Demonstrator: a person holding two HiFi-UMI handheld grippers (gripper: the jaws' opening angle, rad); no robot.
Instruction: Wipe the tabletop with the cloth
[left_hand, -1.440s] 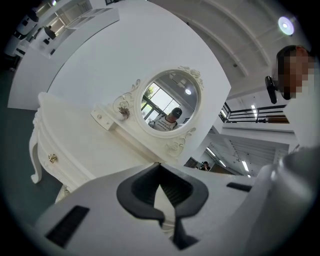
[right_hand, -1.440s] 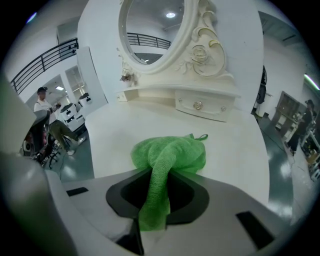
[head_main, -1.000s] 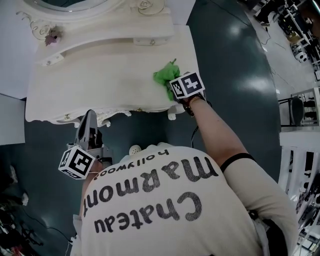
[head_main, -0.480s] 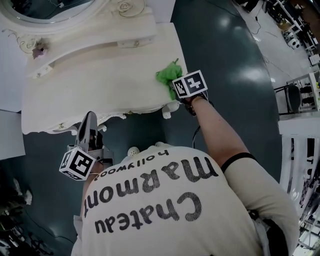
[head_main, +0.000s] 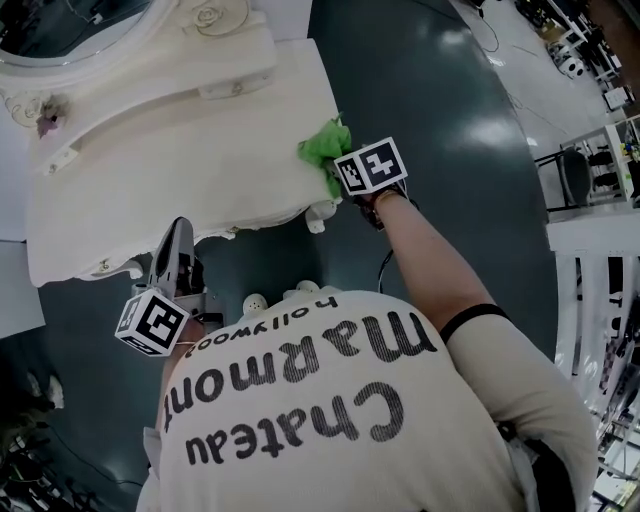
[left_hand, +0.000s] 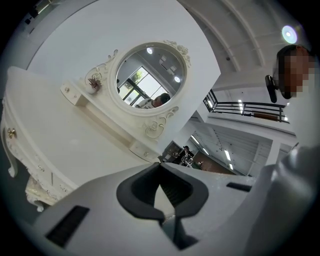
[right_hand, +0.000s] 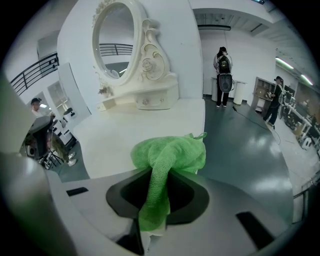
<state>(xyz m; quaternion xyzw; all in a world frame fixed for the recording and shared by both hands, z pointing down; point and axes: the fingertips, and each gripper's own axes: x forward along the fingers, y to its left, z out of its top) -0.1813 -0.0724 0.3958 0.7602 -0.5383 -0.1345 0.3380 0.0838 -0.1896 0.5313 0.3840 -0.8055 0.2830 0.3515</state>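
Right gripper view: right gripper (right_hand: 161, 189) jaws were clamped on the green cloth (right_hand: 172, 152), bunched at the tabletop (right_hand: 125, 135) edge. Left gripper (left_hand: 161, 194) jaws were closed, empty.

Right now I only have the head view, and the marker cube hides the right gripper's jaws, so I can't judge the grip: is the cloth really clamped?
Observer: Yes. In the right gripper view the right gripper is shut on the green cloth, with a twisted strand running down between its jaws.
Operator: And the left gripper, is anything in it?
Observer: No. The left gripper view shows the left gripper shut with nothing between its jaws.
Operator: Where is it pointing?
Observer: Toward the oval mirror that stands behind the tabletop.
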